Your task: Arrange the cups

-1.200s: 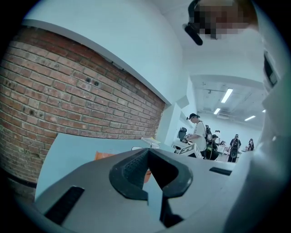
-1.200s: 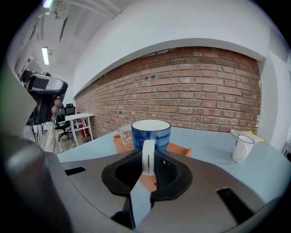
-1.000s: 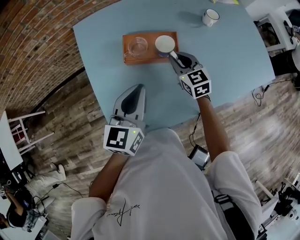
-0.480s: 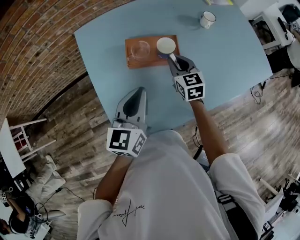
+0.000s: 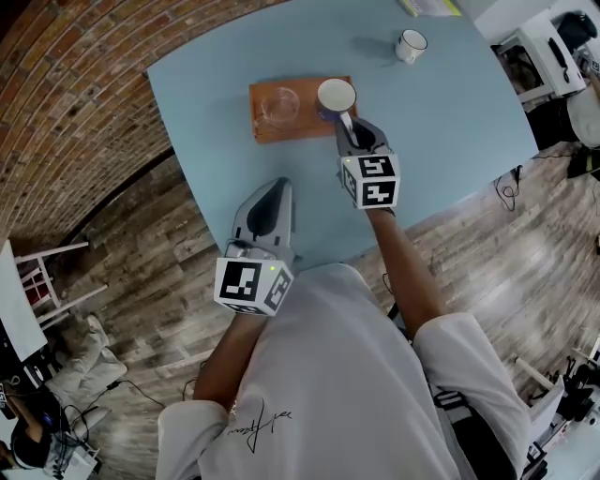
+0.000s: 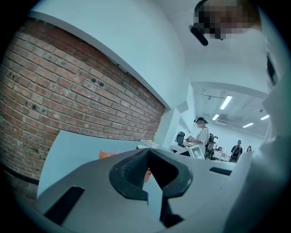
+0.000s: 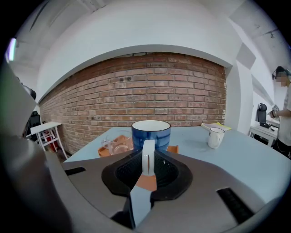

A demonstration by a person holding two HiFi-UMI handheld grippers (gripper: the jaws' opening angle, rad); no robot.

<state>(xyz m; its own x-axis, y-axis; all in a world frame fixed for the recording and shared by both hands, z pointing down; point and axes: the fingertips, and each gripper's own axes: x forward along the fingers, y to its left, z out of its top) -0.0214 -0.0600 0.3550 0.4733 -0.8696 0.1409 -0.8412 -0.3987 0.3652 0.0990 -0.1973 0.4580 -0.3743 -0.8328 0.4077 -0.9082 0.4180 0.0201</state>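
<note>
Your right gripper (image 5: 352,125) is clamped on the white handle (image 7: 148,157) of the blue mug (image 5: 336,96): in the right gripper view the handle stands upright between the two dark pads, pinched from both sides, with the mug's blue wall and white inside straight ahead. The mug is at the right end of the orange tray (image 5: 305,128). The jaws hide its base, so you cannot tell whether it rests on the tray or hangs just above it. On the tray's left half stands a clear glass (image 5: 279,103), apart from the mug. Well beyond the tray's right end, toward the far edge of the light blue table (image 5: 450,122), a small white mug (image 5: 410,44) with a dark rim stands alone, and yellowish papers (image 5: 429,7) lie just past it. Your left gripper (image 5: 274,190) is on the near side of the tray, over the table's near edge and well short of it. Its jaws are pressed together with nothing between them, and the left gripper view shows only a sliver of the tray past them. Each gripper carries a cube with black-and-white square markers, without letters. The only writing is a thin dark script (image 5: 251,424) on your white shirt, too small to read.
</note>
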